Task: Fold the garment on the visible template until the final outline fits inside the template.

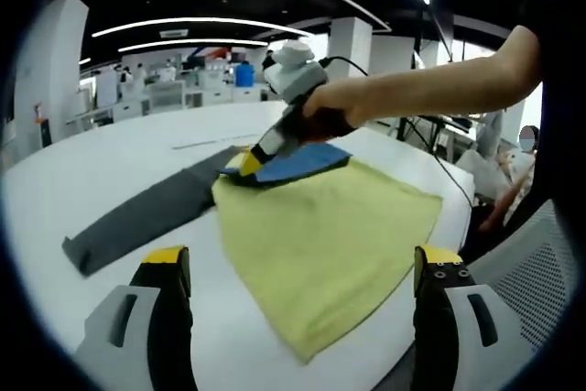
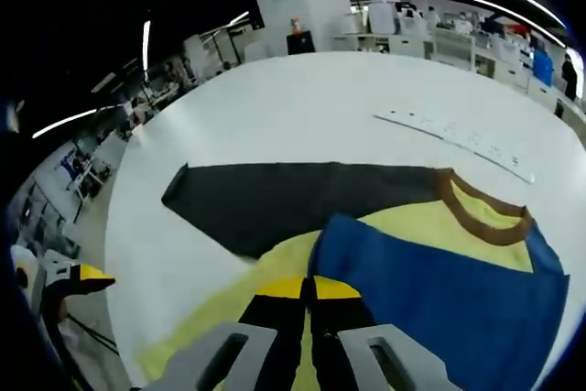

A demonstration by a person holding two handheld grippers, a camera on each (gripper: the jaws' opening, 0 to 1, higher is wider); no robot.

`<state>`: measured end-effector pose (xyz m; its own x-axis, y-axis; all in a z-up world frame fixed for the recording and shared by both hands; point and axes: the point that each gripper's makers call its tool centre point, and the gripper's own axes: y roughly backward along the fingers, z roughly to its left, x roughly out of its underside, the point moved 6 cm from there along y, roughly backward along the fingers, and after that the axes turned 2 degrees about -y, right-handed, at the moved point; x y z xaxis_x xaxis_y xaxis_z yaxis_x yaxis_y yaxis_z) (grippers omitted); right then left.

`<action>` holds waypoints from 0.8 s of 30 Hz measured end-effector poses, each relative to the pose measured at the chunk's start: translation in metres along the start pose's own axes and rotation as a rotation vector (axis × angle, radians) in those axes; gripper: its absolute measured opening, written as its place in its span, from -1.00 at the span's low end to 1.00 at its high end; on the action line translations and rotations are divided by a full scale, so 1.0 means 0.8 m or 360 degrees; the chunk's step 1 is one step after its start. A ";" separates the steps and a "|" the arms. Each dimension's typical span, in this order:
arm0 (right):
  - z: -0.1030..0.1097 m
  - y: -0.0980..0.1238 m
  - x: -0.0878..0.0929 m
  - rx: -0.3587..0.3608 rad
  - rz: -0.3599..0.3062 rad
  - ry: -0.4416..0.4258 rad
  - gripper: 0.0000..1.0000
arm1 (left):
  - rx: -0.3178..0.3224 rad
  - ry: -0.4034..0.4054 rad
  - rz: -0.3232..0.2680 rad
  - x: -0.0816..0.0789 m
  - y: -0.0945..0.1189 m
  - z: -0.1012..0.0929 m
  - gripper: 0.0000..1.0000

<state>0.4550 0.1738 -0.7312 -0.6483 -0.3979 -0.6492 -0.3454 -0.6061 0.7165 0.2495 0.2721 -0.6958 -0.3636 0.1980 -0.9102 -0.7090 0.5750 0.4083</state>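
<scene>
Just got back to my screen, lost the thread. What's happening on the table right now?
A person is folding a shirt on a white table. The right gripper, held in a hand, is shut on the blue part of the shirt near its brown collar. The left gripper is open, hovering at the near edge of the yellow cloth and holding nothing. A dark grey sleeve lies stretched out flat to one side.

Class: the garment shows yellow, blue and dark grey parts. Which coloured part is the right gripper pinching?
The right gripper, shut, pinches the blue panel's edge where it lies on the yellow body; the dark grey sleeve lies apart, untouched.
</scene>
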 end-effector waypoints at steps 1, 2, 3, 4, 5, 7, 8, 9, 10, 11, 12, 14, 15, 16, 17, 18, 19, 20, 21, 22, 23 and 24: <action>0.001 0.000 0.001 -0.0020 -0.0003 -0.0013 -1.00 | -0.0001 -0.0001 -0.0003 0.000 0.000 0.000 0.98; 0.001 0.000 0.002 -0.0035 -0.0002 -0.0009 -1.00 | -0.0001 0.0000 -0.0002 -0.001 0.000 0.000 0.98; 0.000 0.001 0.003 -0.0036 0.0010 -0.0006 -1.00 | 0.0000 0.0002 0.0003 0.000 0.000 -0.001 0.98; -0.003 0.001 0.003 -0.0015 0.0029 0.0009 -0.88 | -0.0001 -0.0002 0.0006 0.000 0.000 0.000 0.98; -0.006 0.002 0.003 -0.0005 0.0024 0.0009 -0.76 | -0.0003 -0.0008 0.0007 0.000 0.000 0.000 0.98; -0.011 0.006 0.001 -0.0001 0.0008 -0.0006 -0.55 | -0.0002 -0.0012 0.0009 0.000 0.000 0.000 0.98; -0.014 0.009 -0.001 -0.0004 -0.0002 -0.0022 -0.50 | -0.0004 -0.0016 0.0009 -0.001 0.000 0.001 0.98; -0.017 0.012 -0.001 -0.0004 -0.0003 -0.0020 -0.45 | -0.0005 -0.0019 0.0010 -0.001 0.000 0.001 0.98; -0.020 0.015 -0.002 -0.0002 -0.0010 -0.0007 -0.37 | -0.0007 -0.0019 0.0012 -0.002 -0.001 0.002 0.98; -0.024 0.018 -0.003 0.0006 -0.0022 -0.0002 -0.30 | -0.0010 -0.0023 0.0010 -0.002 -0.001 0.003 0.98; -0.027 0.020 -0.004 0.0011 -0.0029 0.0003 -0.22 | -0.0013 -0.0028 0.0008 -0.003 -0.001 0.003 0.98; -0.038 0.029 -0.006 0.0032 -0.0044 -0.0009 -0.04 | -0.0017 -0.0032 0.0004 -0.006 -0.001 0.004 0.98; -0.041 0.033 -0.006 0.0033 -0.0052 -0.0007 0.00 | -0.0017 -0.0033 0.0000 -0.007 -0.001 0.005 0.98; -0.045 0.039 -0.005 0.0036 -0.0062 -0.0005 0.02 | -0.0018 -0.0033 0.0000 -0.007 -0.001 0.005 0.98; -0.048 0.044 -0.004 0.0041 -0.0060 -0.0007 0.02 | -0.0020 -0.0035 0.0001 -0.007 -0.001 0.006 0.98; -0.052 0.048 -0.003 0.0043 -0.0060 -0.0006 0.01 | -0.0022 -0.0038 0.0004 -0.007 -0.001 0.006 0.98; -0.059 0.055 -0.001 0.0063 -0.0062 -0.0025 0.02 | -0.0023 -0.0040 0.0005 -0.007 -0.001 0.006 0.98; -0.063 0.062 0.002 0.0097 -0.0070 -0.0069 0.03 | -0.0026 -0.0042 0.0004 -0.007 -0.001 0.007 0.98; -0.068 0.070 0.005 0.0121 -0.0104 -0.0113 0.03 | -0.0027 -0.0042 0.0004 -0.007 -0.001 0.008 0.98; -0.071 0.074 0.007 0.0112 -0.0114 -0.0129 0.04 | -0.0030 -0.0042 0.0003 -0.005 -0.001 0.010 0.98; -0.075 0.079 0.010 0.0116 -0.0115 -0.0138 0.04 | -0.0033 -0.0041 0.0002 -0.004 -0.001 0.012 0.98; -0.079 0.085 0.015 0.0120 -0.0112 -0.0128 0.03 | -0.0035 -0.0040 -0.0002 -0.003 -0.001 0.016 0.98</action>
<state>0.4667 0.0842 -0.7061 -0.6720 -0.2979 -0.6780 -0.4400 -0.5759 0.6890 0.2583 0.2815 -0.6950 -0.3477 0.2173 -0.9121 -0.7226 0.5577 0.4084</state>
